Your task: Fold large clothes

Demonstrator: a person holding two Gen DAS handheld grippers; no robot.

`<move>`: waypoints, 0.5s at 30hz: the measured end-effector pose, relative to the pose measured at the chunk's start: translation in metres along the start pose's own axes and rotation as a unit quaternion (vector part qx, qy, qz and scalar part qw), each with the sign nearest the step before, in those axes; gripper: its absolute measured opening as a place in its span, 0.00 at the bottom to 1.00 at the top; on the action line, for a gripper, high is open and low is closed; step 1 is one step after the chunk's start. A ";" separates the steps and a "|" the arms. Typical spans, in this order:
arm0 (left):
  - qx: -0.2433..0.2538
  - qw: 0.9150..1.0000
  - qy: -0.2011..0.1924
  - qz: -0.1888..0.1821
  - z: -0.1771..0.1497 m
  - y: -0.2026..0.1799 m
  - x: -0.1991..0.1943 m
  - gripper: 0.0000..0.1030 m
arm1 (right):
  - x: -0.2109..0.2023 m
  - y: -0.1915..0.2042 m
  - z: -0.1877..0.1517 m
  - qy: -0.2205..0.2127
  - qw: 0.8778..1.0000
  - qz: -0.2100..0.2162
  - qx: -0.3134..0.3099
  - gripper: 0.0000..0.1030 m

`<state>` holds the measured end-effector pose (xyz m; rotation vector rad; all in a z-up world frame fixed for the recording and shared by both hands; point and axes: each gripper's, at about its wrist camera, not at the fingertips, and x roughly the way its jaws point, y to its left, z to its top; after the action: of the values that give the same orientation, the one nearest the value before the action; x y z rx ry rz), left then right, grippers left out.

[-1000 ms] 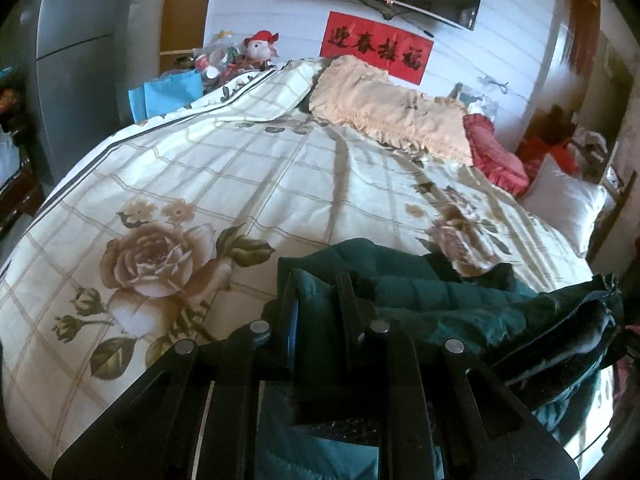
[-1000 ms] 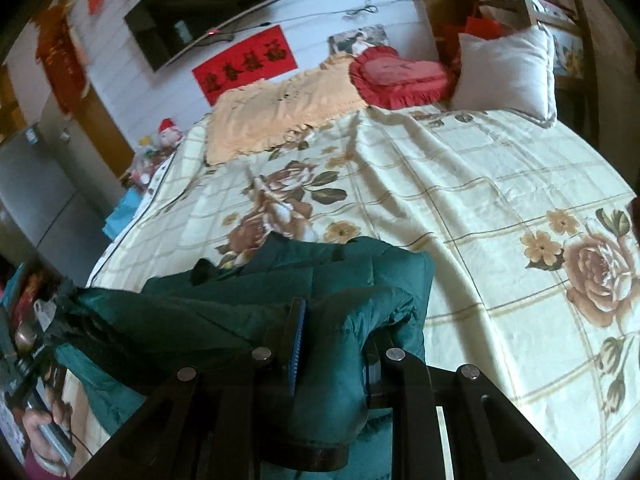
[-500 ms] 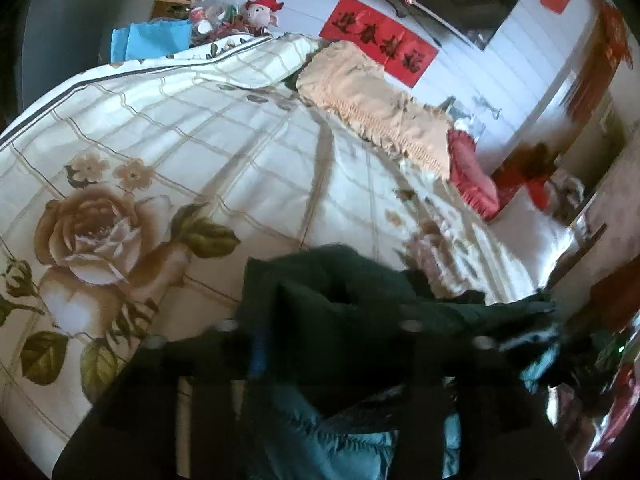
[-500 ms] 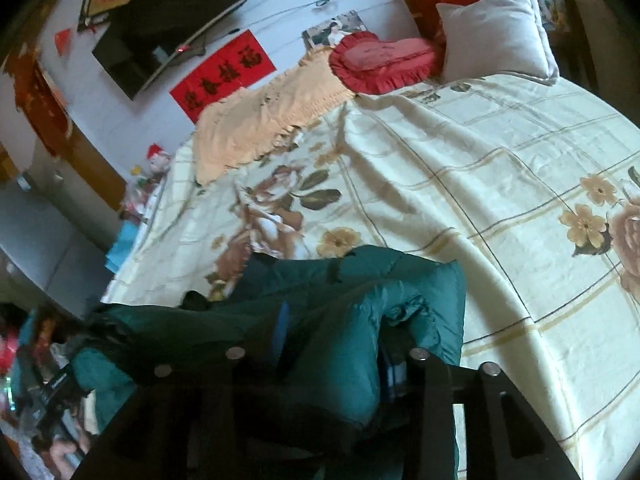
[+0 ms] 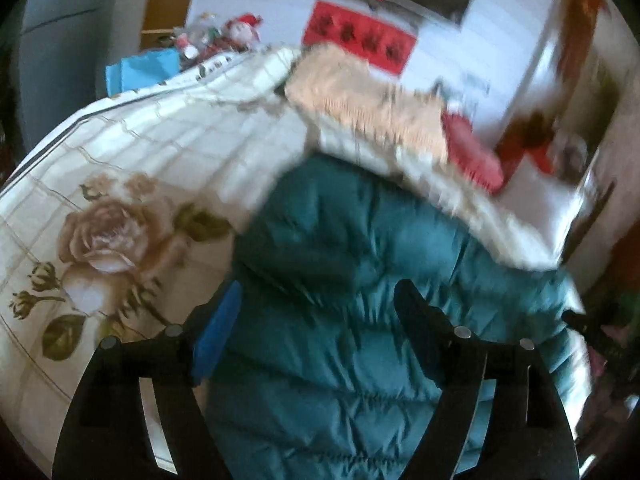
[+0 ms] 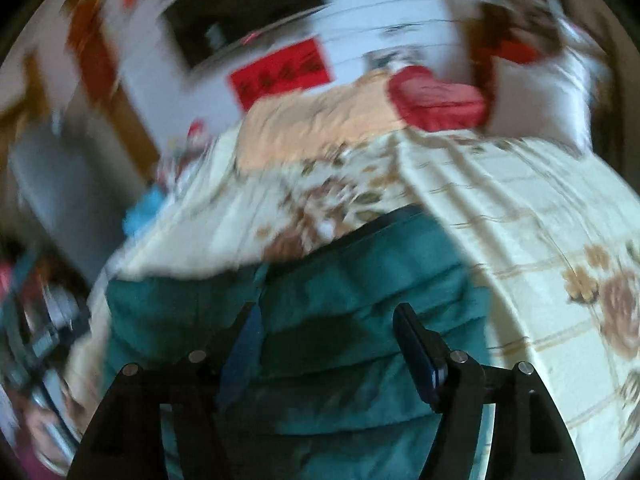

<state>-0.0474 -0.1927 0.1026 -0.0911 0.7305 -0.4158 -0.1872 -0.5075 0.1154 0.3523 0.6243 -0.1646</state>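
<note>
A dark teal quilted jacket [image 5: 352, 280] lies spread on the flowered bedspread [image 5: 132, 184], filling the lower middle of both blurred wrist views. My left gripper [image 5: 316, 304] hovers over it, jaws opening wide, with the padded cloth lying between and under the fingers but not pinched. In the right wrist view the jacket [image 6: 360, 280] shows its darker collar edge toward the far side. My right gripper [image 6: 328, 328] stands above it, jaws also opening, pads clear of the cloth.
At the head of the bed lie a peach fringed blanket [image 5: 372, 100], a red heart cushion [image 6: 436, 96] and a white pillow [image 6: 560, 92]. A television and red banner [image 5: 356, 36] hang on the wall. Toys and a blue bag [image 5: 144, 68] sit at the bed's far left.
Both grippers were shut on bunched folds of the jacket; they have let go and spread their jaws. The jacket has dropped and now lies flatter and wider on the bed.
</note>
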 end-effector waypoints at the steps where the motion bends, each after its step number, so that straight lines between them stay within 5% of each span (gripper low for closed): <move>1: 0.013 1.000 0.007 0.018 -0.003 -0.006 0.008 0.77 | 0.016 0.013 -0.004 0.014 0.999 -0.007 -0.029 0.65; 6: 0.033 0.996 0.027 0.074 0.002 -0.016 0.051 0.82 | 0.073 0.025 -0.004 0.040 0.994 -0.076 -0.067 0.65; 10: 0.020 0.995 0.050 0.081 0.013 -0.008 0.079 0.88 | 0.107 0.000 0.003 0.076 0.993 -0.091 -0.014 0.65; 15: 0.010 0.995 0.058 0.084 0.013 -0.003 0.094 0.95 | 0.120 -0.010 0.000 0.069 0.993 -0.099 -0.005 0.66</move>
<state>0.0231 -0.2343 0.0542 0.0134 0.8407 -0.2696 -0.0937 -0.5218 0.0409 0.2922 0.7960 -0.3288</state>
